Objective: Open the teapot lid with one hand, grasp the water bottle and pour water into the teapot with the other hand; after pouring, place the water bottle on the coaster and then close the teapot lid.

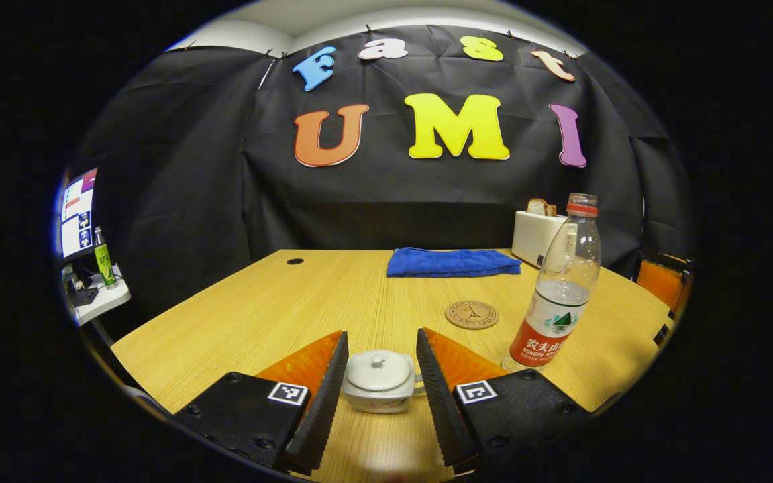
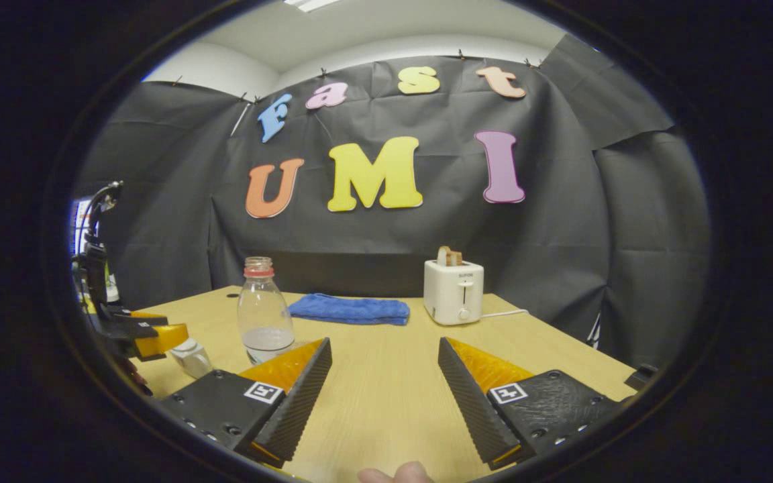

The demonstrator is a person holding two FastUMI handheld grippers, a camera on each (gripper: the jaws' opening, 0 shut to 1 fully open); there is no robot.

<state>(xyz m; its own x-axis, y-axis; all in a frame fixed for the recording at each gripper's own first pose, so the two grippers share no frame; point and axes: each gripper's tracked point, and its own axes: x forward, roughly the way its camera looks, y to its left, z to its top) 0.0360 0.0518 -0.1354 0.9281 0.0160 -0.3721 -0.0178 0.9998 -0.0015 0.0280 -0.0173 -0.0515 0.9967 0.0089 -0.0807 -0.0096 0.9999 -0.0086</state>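
A small white teapot (image 1: 378,382) with its lid (image 1: 378,369) on sits on the wooden table, between the spread fingers of my left gripper (image 1: 382,345); the fingers stand on either side without touching it. To its right stands a clear, uncapped water bottle (image 1: 556,288) with a red label and a little water inside. A round brown coaster (image 1: 472,314) lies just beyond, left of the bottle. In the right gripper view, my right gripper (image 2: 384,350) is open over bare table, the water bottle (image 2: 264,310) ahead to its left, and the left gripper (image 2: 148,337) by the teapot (image 2: 192,357) at far left.
A folded blue cloth (image 1: 452,262) lies at the back of the table (image 1: 279,302). A white toaster (image 2: 454,290) holding bread stands at the back right, its cord trailing right. An orange chair (image 1: 661,282) is at the table's right edge. A side desk with a monitor (image 1: 78,215) stands far left.
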